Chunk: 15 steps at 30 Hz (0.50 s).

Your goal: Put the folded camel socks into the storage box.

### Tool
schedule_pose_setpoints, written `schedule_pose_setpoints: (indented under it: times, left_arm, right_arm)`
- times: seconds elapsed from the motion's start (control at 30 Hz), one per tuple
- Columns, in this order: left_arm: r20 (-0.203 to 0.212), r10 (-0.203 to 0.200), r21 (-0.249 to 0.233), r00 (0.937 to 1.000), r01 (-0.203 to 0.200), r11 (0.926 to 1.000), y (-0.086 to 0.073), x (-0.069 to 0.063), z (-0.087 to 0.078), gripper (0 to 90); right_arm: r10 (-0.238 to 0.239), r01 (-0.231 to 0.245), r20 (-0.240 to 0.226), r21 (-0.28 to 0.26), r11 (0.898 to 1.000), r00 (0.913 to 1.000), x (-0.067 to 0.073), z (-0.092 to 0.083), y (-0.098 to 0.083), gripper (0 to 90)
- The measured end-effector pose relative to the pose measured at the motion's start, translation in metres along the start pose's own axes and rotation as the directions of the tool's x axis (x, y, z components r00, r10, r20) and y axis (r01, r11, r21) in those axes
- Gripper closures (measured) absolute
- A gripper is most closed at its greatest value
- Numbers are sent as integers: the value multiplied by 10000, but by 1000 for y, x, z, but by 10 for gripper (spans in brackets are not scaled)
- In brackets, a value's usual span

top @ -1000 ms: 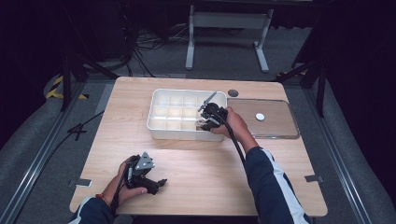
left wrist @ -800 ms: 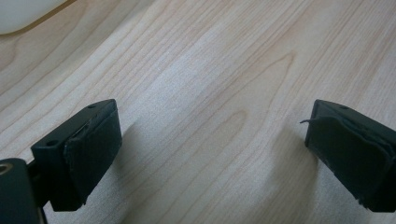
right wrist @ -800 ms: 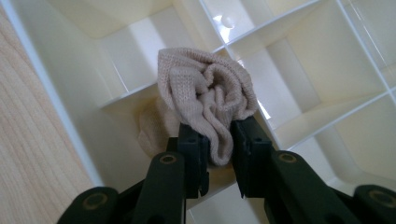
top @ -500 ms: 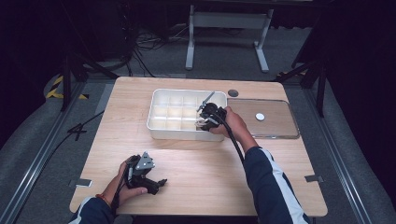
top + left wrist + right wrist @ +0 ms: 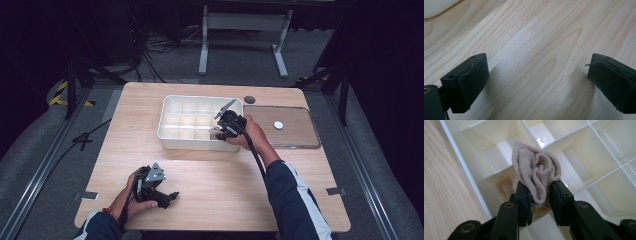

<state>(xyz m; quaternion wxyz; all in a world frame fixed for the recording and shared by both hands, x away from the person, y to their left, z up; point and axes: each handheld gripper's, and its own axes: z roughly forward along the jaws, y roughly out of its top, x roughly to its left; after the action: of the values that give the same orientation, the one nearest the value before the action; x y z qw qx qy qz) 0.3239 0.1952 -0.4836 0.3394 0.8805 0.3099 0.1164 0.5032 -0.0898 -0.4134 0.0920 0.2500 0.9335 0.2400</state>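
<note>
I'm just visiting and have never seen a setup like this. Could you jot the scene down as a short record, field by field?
Table: light wooden top
Organizer: white divided tray with many square compartments
Lid: clear lid lying flat to the tray's right
Right gripper: over the tray's near right corner, jaws just opening, beige knitted cloth still bunched between them
Cloth position: above a compartment by the tray wall
Left gripper: jaws wide apart, nothing between them, low over bare wood
</note>
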Motion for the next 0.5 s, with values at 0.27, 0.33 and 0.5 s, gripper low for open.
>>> schedule_pose_setpoints:
  times: [0.27,0.33,0.5]
  left_arm:
    - [-1,6,4,10000,-6,10000,0,0,0,38]
    - [19,19,33,10000,-19,10000,0,0,0,38]
    - [78,-61,25,10000,61,10000,1,0,1,32]
  right_arm:
    - [16,-12,119,-275,9996,9999,3,-8,0,652]
    - [88,-85,63,-496,9987,9999,4,-12,-2,643]
    - [336,-338,-44,-1070,9937,9994,7,-24,-6,626]
